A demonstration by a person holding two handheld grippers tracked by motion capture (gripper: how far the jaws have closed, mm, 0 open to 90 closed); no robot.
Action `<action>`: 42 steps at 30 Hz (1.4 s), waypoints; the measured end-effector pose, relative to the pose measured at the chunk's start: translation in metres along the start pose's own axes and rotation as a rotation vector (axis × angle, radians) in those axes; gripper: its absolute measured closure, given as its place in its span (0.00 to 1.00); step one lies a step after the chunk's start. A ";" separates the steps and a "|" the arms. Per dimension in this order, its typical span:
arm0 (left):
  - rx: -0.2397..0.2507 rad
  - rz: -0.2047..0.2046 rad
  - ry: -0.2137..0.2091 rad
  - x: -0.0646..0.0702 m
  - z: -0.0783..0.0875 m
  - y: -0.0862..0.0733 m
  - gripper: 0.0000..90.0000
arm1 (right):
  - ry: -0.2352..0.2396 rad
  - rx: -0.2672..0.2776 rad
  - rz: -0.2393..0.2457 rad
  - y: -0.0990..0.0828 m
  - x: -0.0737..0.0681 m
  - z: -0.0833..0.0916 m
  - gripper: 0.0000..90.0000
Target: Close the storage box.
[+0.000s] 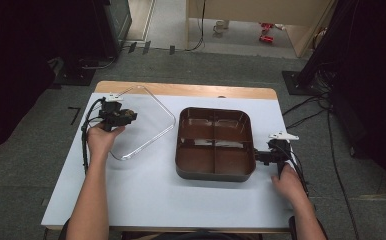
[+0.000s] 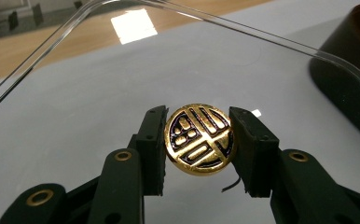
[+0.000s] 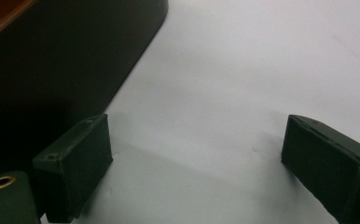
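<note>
Two jaws of my left gripper [image 2: 199, 140] are clamped on the rim of a round gold and black medallion [image 2: 200, 139], one pad on each side, and I have it lifted over the clear plastic lid [image 1: 143, 122] at the left of the table [image 1: 146, 195]. My right gripper [image 1: 262, 156] sits just beside the right edge of the brown four-compartment tray [image 1: 215, 143], its jaws spread wide with nothing between them, only bare tabletop. The grip worries me: the pads touch the medallion only at two opposite points of its edge, so it could pivot between them or squirt out if I swing the hand quickly, and then it would drop onto the lid and likely roll. The lid's raised rim lies between me and the tray, so a low carry could catch it and drag the lid along. If the tray is nudged by my right gripper, the compartments shift under my drop.
</note>
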State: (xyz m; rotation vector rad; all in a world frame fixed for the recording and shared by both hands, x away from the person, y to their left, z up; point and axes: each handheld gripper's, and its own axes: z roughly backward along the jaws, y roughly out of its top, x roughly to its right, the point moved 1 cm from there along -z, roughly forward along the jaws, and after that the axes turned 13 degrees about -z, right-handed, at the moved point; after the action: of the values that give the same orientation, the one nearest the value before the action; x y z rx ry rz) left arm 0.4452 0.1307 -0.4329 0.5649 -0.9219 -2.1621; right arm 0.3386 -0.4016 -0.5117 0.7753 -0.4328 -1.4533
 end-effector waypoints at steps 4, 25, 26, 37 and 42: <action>0.030 -0.058 -0.012 0.012 0.013 0.019 0.66 | 0.000 0.000 0.001 0.000 0.000 0.000 0.09; 0.116 -0.234 -0.306 0.116 -0.021 0.072 0.66 | 0.000 0.000 0.002 0.000 0.000 0.000 0.09; 0.114 -0.251 -0.312 0.122 -0.023 0.074 0.66 | 0.000 0.000 0.004 0.000 0.000 0.000 0.09; 0.081 -0.396 -0.433 0.178 -0.056 0.098 0.66 | 0.000 -0.001 0.001 0.000 0.000 0.000 0.09; 0.055 -0.427 -0.515 0.197 -0.071 0.106 0.66 | 0.000 0.000 0.003 0.000 0.000 0.000 0.09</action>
State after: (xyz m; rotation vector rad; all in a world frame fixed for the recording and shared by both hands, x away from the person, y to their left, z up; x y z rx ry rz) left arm 0.4065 -0.1004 -0.4219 0.2390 -1.2176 -2.7485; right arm 0.3385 -0.4018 -0.5117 0.7741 -0.4334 -1.4509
